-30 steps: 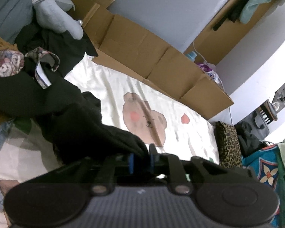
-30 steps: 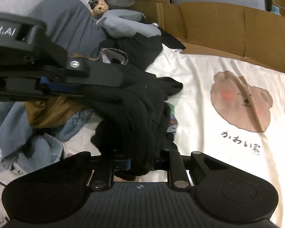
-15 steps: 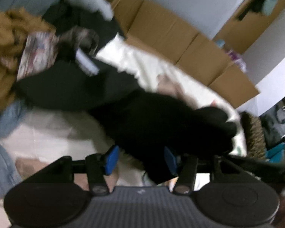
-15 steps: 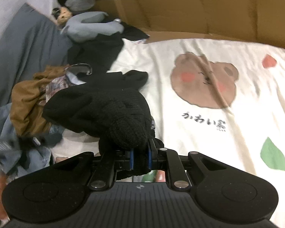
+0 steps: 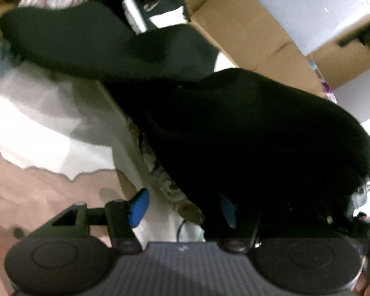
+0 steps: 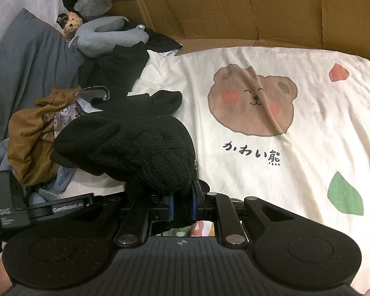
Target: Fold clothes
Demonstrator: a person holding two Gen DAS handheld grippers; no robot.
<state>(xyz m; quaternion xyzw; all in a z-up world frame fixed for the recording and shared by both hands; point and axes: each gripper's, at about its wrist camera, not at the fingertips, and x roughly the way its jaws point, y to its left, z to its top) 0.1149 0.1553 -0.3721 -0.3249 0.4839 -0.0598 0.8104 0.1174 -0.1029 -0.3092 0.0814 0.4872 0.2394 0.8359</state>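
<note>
Down toward the bed has come the left tongs point(image 5: 182, 207), which a second ago were pinched on the black knit; now their jaws are opening, one blue pad point(image 5: 140, 206) standing clear on the left and the other half hidden under the edge of the knit point(image 5: 246, 135). That cloth hangs over the right side of the gap, but the left pad does not touch it, so nothing is gripped there. This view is blurred, and I cannot tell how much of the knit sits between the jaws.

The right tongs point(image 6: 182, 206) remain nearly closed, clamped on a fold of the knit point(image 6: 135, 148), with the blue pads pressing it from both sides. From that pinch the knit bunches up and away in a heap over the left part of the bed, its far end beside a second black garment point(image 6: 157, 102).

Left of the heap, along the bed's left edge, lies a pile of clothes: a brown piece point(image 6: 27, 145), a patterned one point(image 6: 61, 116) and some denim point(image 6: 59, 175). A grey pillow point(image 6: 24, 74) lies behind them, with a grey plush point(image 6: 106, 37) and a small teddy point(image 6: 71, 23) toward the far left corner.

The sheet point(image 6: 320, 128) is cream, printed with a bear face point(image 6: 252, 103), and lies bare on the right half of the bed. Cardboard point(image 6: 234, 17) lines the far edge.
</note>
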